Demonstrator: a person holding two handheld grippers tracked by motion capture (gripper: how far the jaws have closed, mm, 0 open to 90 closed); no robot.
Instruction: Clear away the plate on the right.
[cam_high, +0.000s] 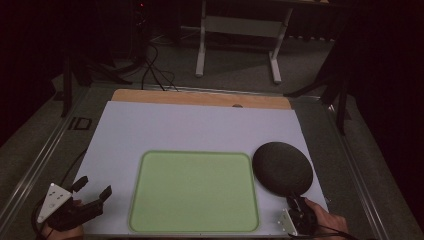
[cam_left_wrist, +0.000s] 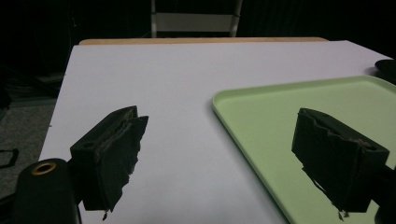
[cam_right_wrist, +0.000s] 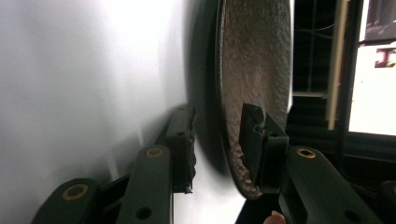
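Observation:
A dark round plate (cam_high: 282, 167) with a rough surface lies on the white sheet (cam_high: 200, 125), just right of an empty light green tray (cam_high: 195, 192). My right gripper (cam_high: 295, 202) is at the plate's near edge. In the right gripper view it is turned on its side, and the plate's (cam_right_wrist: 254, 60) rim sits between the jaws of the right gripper (cam_right_wrist: 217, 140). One jaw lies against the top face, the other stands a little off the underside. My left gripper (cam_high: 95, 187) rests open at the sheet's near left corner, holding nothing. The left gripper (cam_left_wrist: 219, 114) looks over the tray's (cam_left_wrist: 303, 98) left rim.
The white sheet covers a wooden tabletop (cam_high: 200, 97) framed by metal rails. Beyond the table, a white desk frame (cam_high: 202, 45) and black cables (cam_high: 155, 70) stand on grey carpet. A sliver of the plate (cam_left_wrist: 386, 70) shows at the right edge of the left gripper view.

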